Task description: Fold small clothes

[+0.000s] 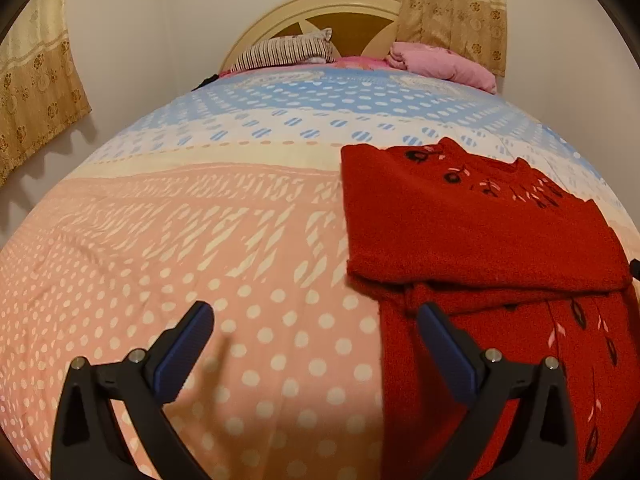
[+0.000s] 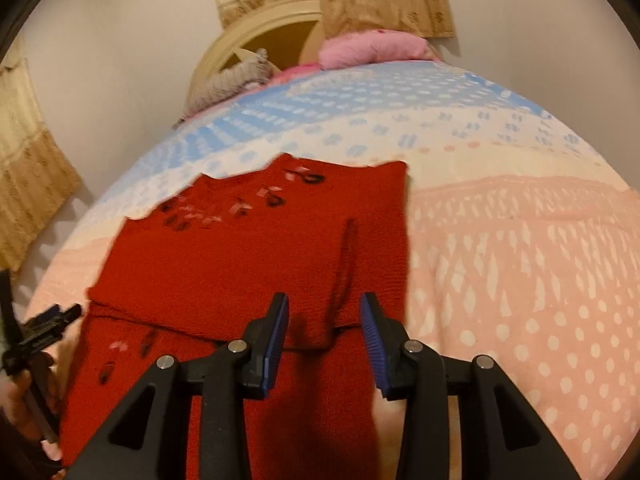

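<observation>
Folding a red knitted sweater (image 1: pixel 480 232) on a bed (image 1: pixel 240 240), seen along both tools. Left view: the left gripper (image 1: pixel 316 320) hangs over the polka-dot bedspread with its jaws spread wide and nothing between them; the left jaw is over bare bedspread, while the right jaw overlaps the sweater's near left edge. The garment lies ahead and to the right of these jaws, its upper part already doubled over as a flat panel whose hem-like edge crosses just beyond the right jaw tip. Right view: the right gripper (image 2: pixel 324 328) is poised above the sweater (image 2: pixel 248 248), jaws parted and empty, bracketing a raised crease that runs away from them. The garment fills the area ahead and to the left of these jaws; bare bedspread lies to their right.

Judged step: taking hold of the near lower section to bring it over the folded panel. To do it well, each gripper should likely pinch both layers at a near corner, at matching positions along the edge, and lift together so the fold line stays straight; the raised crease wants smoothing first, or it may be locked in.

Orientation: the neckline, with its dark and pale embroidery, points away from the jaws toward the headboard (image 1: pixel 320 12); the long axis runs from the grippers toward the pillows.
</observation>
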`<state>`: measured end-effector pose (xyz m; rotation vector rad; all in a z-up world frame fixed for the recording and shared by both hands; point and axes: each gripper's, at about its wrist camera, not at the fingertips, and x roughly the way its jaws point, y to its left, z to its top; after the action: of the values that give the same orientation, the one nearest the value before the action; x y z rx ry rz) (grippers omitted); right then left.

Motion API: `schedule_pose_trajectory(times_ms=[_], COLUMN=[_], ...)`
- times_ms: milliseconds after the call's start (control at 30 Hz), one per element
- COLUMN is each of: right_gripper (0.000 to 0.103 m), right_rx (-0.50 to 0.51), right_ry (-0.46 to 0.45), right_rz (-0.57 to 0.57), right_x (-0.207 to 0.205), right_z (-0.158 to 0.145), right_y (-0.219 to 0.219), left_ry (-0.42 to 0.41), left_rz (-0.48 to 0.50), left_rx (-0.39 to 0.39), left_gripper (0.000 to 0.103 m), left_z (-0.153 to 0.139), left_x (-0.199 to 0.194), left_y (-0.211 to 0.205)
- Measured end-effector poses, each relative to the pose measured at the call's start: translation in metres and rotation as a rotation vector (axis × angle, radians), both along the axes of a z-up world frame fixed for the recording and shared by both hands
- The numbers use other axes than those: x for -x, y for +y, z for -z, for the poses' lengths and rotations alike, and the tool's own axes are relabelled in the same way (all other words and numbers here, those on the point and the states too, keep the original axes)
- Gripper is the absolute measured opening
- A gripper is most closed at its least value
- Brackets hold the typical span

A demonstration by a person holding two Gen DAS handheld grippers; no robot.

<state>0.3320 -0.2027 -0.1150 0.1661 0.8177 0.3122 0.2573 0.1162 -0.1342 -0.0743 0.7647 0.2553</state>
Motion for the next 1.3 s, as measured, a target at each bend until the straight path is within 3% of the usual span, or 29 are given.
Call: schedule_pose_trajectory(times_ms=[100, 133, 167, 267, 500, 600, 700, 733, 767, 833, 933, 967, 1033, 1067, 1200, 1300], right_gripper=[0.039, 0.034, 0.021, 0.011, 0.009, 0.010, 0.016, 0.027, 0.050, 0.072, 0.072, 0.072, 0.072, 0.072, 0.072, 0.072], right_rx=[-0.012, -0.015, -0.009, 0.019, 0.003, 0.054, 0.034, 0.021, 0.028, 0.064, 0.079, 0.078, 0.078, 0.080, 0.093, 0.081], right_ry=[0.055, 0.068, 0.083, 0.073, -0.030, 0.040, 0.059, 0.053, 0.051, 0.035, -0.001, -0.009, -0.021, -0.028, -0.046, -0.025], right_rz=[-0.015, -0.014, -0.023, -0.025, 0.028, 0.011, 0.011, 0.016, 0.018, 0.031, 0.016, 0.011, 0.001, -0.004, -0.021, -0.053], right_x=[-0.003, -0.004, -0.005, -0.006, 0.001, -0.008, -0.009, -0.007, -0.005, 0.001, 0.014, 0.020, 0.030, 0.036, 0.055, 0.069], right_z=[0.007, 0.010, 0.013, 0.014, -0.014, 0.004, 0.014, 0.012, 0.010, 0.006, -0.003, -0.006, -0.011, -0.013, -0.018, -0.015], right_y=[0.003, 0.003, 0.005, 0.008, -0.010, -0.008, -0.011, -0.012, -0.012, -0.009, -0.006, -0.005, -0.005, -0.005, -0.007, -0.006], left_ry=[0.002, 0.005, 0.009, 0.015, 0.029, 0.025, -0.009, -0.018, -0.028, -0.045, -0.009, 0.021, 0.086, 0.106, 0.091, 0.063], left_rz=[-0.011, -0.014, -0.018, -0.023, -0.029, -0.025, -0.024, -0.020, -0.019, -0.019, 0.022, 0.020, -0.039, -0.054, -0.042, -0.028], left_rx=[0.021, 0.030, 0.036, 0.046, 0.059, 0.040, 0.046, 0.053, 0.053, 0.054, 0.082, 0.053, -0.101, -0.126, 0.057, 0.103], left_gripper=[0.103, 0.103, 0.103, 0.103, 0.103, 0.103, 0.103, 0.103, 0.103, 0.103, 0.103, 0.103, 0.103, 0.103, 0.103, 0.103], left_z=[0.003, 0.004, 0.005, 0.006, 0.009, 0.007, -0.002, -0.006, -0.012, -0.020, -0.018, -0.014, 0.002, 0.010, 0.012, 0.008], left_x=[0.003, 0.003, 0.003, 0.002, 0.001, 0.001, 0.004, 0.002, -0.004, -0.015, -0.042, -0.052, -0.068, -0.072, -0.065, -0.046], left_y=[0.004, 0.005, 0.006, 0.007, 0.009, 0.005, 0.005, 0.005, 0.004, 0.002, -0.008, -0.012, -0.016, -0.012, 0.013, 0.014])
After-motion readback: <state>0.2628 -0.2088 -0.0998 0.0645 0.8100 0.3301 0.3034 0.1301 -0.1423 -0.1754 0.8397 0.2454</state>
